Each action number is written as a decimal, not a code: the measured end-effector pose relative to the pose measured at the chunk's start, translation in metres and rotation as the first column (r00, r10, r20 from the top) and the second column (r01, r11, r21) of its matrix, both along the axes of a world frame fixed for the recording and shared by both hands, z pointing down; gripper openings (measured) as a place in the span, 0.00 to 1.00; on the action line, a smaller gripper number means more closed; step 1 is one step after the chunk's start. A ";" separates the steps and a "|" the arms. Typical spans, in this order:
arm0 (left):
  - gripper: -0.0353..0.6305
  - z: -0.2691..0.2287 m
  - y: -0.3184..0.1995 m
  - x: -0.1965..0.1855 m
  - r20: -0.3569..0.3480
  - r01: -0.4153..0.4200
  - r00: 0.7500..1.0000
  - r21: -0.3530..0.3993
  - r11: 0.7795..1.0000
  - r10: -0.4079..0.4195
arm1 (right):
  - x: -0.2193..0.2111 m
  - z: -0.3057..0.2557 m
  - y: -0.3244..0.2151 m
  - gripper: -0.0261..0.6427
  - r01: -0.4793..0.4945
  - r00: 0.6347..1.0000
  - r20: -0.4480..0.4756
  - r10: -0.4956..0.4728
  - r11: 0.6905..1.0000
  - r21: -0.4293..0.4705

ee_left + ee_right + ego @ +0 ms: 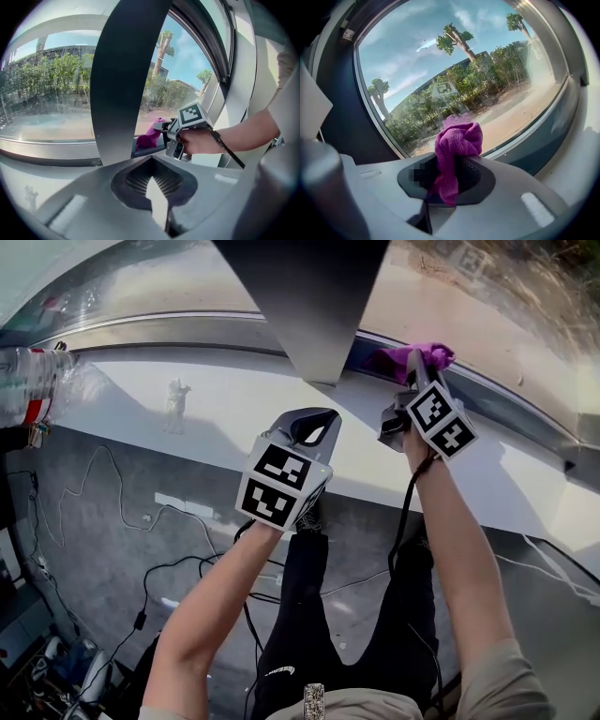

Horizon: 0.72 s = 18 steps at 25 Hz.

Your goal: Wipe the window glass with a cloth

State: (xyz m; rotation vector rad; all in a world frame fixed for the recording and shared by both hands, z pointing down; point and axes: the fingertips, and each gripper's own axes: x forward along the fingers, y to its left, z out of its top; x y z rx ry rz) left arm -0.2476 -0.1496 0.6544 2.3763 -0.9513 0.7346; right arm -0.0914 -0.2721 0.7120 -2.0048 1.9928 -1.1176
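At the window glass (487, 70), the outstretched right gripper (420, 379) pinches a purple cloth (457, 143).

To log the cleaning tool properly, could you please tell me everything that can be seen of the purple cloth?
The purple cloth looks like soft, fuzzy microfibre, bunched into a rounded wad on top with a loose tail hanging below. The right gripper has its tongs shut on its middle, holding it upright. It sits low before the window glass, near the bottom frame. A faint reflection shows just behind it, but whether it touches the pane cannot be told.
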 end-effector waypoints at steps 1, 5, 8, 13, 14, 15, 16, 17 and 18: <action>0.05 -0.001 0.000 -0.003 0.003 0.000 1.000 -0.001 1.000 0.000 | -0.006 0.000 -0.001 0.21 0.004 1.000 0.008 -0.004 1.000 0.000; 0.05 -0.003 0.000 -0.010 0.004 0.002 1.000 0.000 1.000 -0.002 | -0.028 -0.002 -0.004 0.21 0.028 0.999 0.036 -0.028 1.000 0.005; 0.05 -0.003 0.000 -0.008 0.002 0.002 1.000 -0.001 1.000 -0.002 | -0.043 -0.003 -0.008 0.21 0.067 0.996 0.056 -0.067 0.998 0.013; 0.05 -0.005 -0.002 -0.013 -0.005 0.004 1.000 -0.004 1.000 -0.004 | -0.066 -0.009 -0.012 0.21 0.135 0.988 0.077 -0.136 0.991 0.020; 0.05 -0.006 -0.003 -0.014 -0.008 0.006 1.000 -0.003 1.000 -0.006 | -0.070 -0.011 -0.013 0.21 0.152 0.985 0.079 -0.153 0.988 0.022; 0.05 -0.008 -0.004 -0.015 -0.011 0.009 1.000 -0.001 1.000 -0.009 | -0.075 -0.014 -0.014 0.21 0.173 0.981 0.080 -0.175 0.985 0.026; 0.05 -0.011 -0.006 -0.016 -0.014 0.011 1.000 0.001 1.000 -0.011 | -0.080 -0.017 -0.014 0.21 0.200 0.976 0.080 -0.202 0.979 0.033; 0.05 -0.013 -0.007 -0.016 -0.018 0.013 1.000 0.003 1.000 -0.013 | -0.086 -0.022 -0.015 0.21 0.232 0.969 0.079 -0.234 0.972 0.042; 0.05 -0.016 -0.008 -0.015 -0.022 0.015 1.000 0.006 1.000 -0.015 | -0.092 -0.026 -0.015 0.21 0.267 0.960 0.076 -0.271 0.962 0.053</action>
